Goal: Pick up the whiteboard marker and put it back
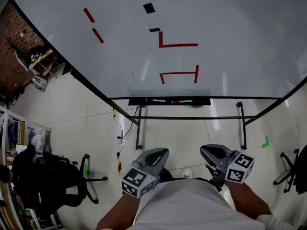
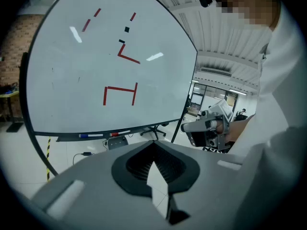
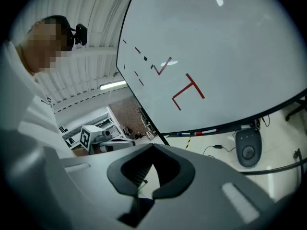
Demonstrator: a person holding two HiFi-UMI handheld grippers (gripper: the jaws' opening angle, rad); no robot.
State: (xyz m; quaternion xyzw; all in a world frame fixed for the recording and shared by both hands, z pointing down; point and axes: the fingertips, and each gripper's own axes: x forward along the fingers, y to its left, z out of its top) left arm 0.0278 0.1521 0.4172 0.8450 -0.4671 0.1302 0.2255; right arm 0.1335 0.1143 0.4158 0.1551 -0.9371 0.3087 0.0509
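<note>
Nearest the lens sits the person's white shirt, with both tools held low in front of it. Left claw: tips together, nothing between them. Ahead, well apart from either tool, the tray under the whiteboard carries a blue marker and, just right of it, a red marker (the task does not say which). Right claw: likewise closed and empty. Recommended procedure: step closer, spread one claw before arrival, align its tips across the marker barrel, and close at mid-length.
</note>
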